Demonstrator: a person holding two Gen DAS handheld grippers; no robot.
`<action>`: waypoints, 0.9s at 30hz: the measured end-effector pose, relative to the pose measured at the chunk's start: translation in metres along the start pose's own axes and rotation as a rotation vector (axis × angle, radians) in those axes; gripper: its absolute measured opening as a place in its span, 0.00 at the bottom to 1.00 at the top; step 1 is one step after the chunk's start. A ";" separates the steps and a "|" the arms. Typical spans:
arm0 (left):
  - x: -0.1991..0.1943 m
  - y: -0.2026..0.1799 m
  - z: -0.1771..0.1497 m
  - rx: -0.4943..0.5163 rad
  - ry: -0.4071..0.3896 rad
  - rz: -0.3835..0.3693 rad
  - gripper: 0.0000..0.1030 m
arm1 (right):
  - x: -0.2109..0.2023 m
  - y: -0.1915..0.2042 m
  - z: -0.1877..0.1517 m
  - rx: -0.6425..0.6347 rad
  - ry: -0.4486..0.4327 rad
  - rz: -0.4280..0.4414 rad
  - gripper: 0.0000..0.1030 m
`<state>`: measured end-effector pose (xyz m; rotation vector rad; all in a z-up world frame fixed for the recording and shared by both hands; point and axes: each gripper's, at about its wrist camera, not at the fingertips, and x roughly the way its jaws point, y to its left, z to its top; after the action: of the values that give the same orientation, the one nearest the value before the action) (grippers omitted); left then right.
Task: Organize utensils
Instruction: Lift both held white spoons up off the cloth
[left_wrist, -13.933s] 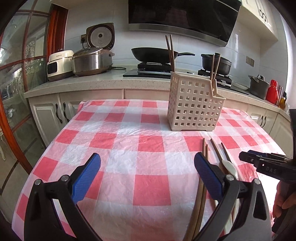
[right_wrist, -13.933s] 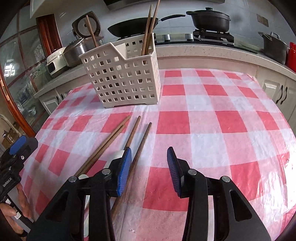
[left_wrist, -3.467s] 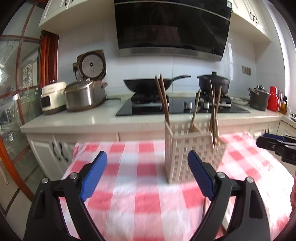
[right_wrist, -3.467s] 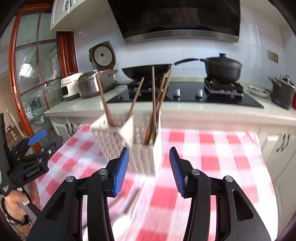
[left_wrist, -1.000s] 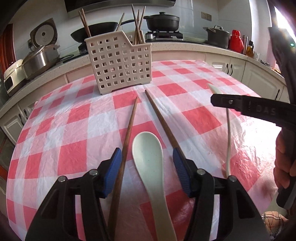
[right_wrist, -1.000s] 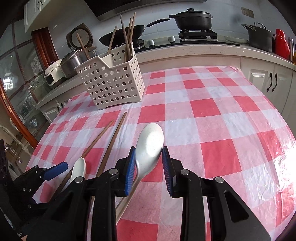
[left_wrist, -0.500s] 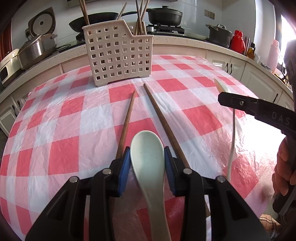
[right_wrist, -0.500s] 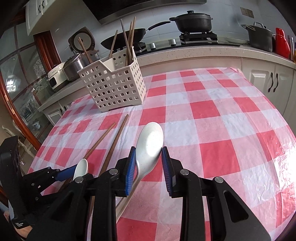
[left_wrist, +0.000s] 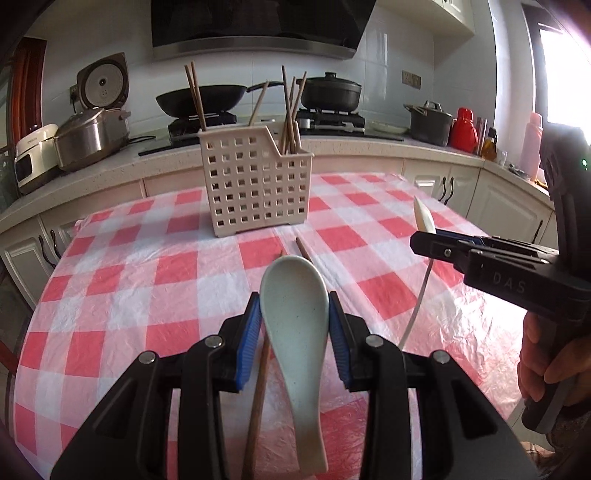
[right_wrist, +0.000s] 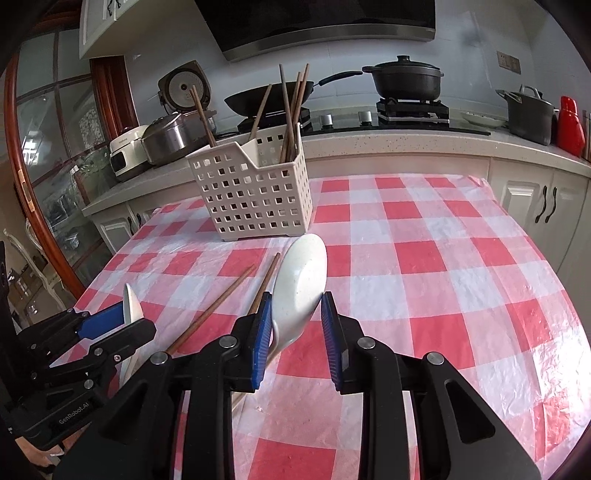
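**Both grippers carry a spoon above the checked worktop**

Your left gripper (left_wrist: 294, 325) is clamped on the pale green spoon (left_wrist: 295, 317), its blue pads (left_wrist: 248, 343) pressing the sides of the bowl, which faces up, with the handle running back toward you; the spoon is lifted off the cloth; your right gripper (right_wrist: 293, 325) is clamped on the white spoon (right_wrist: 301, 286), held tilted with the bowl rising forward and to the right, the left pad touching it, though contact on the right pad is hard to tell; from the left wrist view that white spoon (left_wrist: 423, 221) shows edge-on at the right, its thin handle hanging down toward the cloth; below and between the grippers two brown chopsticks (right_wrist: 221, 302) lie loose on the red and white checked worktop (right_wrist: 424, 258), pointing toward the far basket; the white perforated basket (left_wrist: 255, 184) stands upright at the far middle of the worktop, well apart from both grippers, with several chopsticks (left_wrist: 291, 110) standing in its compartments; beyond it the kitchen counter carries a wok (left_wrist: 201, 99), a black pot (left_wrist: 330, 94) and a rice cooker (left_wrist: 92, 133).
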<state>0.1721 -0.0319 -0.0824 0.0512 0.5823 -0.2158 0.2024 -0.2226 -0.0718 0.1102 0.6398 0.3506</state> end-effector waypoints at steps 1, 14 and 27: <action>-0.003 0.001 0.001 -0.003 -0.009 0.001 0.33 | -0.001 0.001 0.001 -0.004 -0.003 0.001 0.24; -0.021 0.003 0.012 0.010 -0.080 0.024 0.33 | 0.005 0.008 0.009 -0.031 -0.011 -0.001 0.06; -0.022 0.009 0.013 0.016 -0.109 0.040 0.32 | 0.034 -0.025 -0.002 0.061 0.153 -0.058 0.12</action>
<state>0.1634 -0.0206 -0.0594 0.0662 0.4710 -0.1831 0.2332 -0.2338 -0.0974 0.1232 0.8033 0.2850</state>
